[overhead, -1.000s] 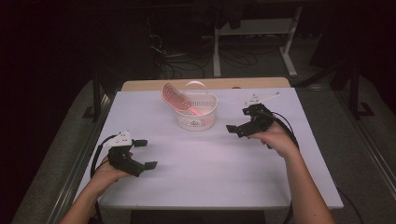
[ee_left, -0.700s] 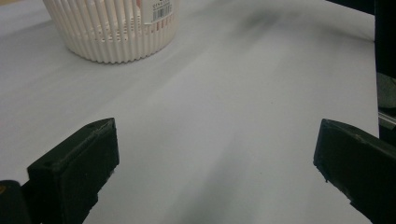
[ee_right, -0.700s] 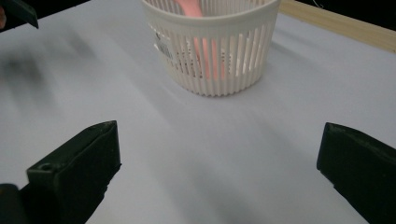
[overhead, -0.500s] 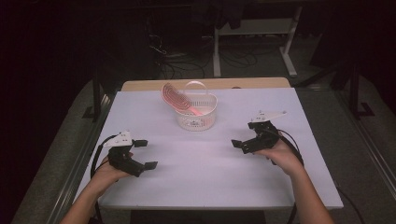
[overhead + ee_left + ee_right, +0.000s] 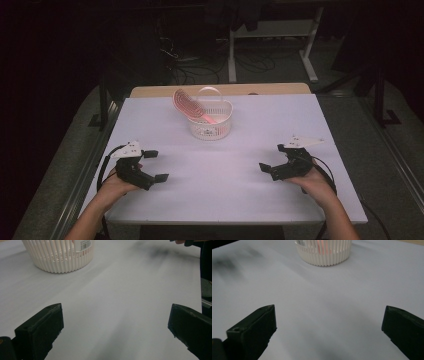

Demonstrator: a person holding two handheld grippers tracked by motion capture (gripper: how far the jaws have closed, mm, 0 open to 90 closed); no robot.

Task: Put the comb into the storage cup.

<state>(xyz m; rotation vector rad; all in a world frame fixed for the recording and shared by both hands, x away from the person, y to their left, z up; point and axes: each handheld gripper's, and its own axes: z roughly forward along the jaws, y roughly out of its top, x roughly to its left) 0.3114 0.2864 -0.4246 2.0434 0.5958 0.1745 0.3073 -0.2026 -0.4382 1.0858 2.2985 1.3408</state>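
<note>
Since 1 second ago, the right gripper (image 5: 273, 157) has been drawn back from beside the 1 white basket (image 5: 210, 123) toward the near edge. Both it and the left gripper (image 5: 155, 165), 2 counted, are held spread wide and empty. 1 pink brush (image 5: 189, 104) lies in the basket at the table's (image 5: 225, 190) far middle.

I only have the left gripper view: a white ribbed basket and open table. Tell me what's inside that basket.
Observer: In the high view a pink hairbrush lies in the white basket, its head leaning out over the rim at the back left.
Operator: Report the right gripper.
Observer: The right gripper is low over the table near the right edge, jaws wide open and holding nothing.
Operator: Give me my own gripper's place on the table.
Observer: The left gripper is near the left front of the table, open as well, apart from the basket.
Operator: Say whether the basket has a handle.
Observer: Yes, a white hoop handle stands up at its back.
</note>
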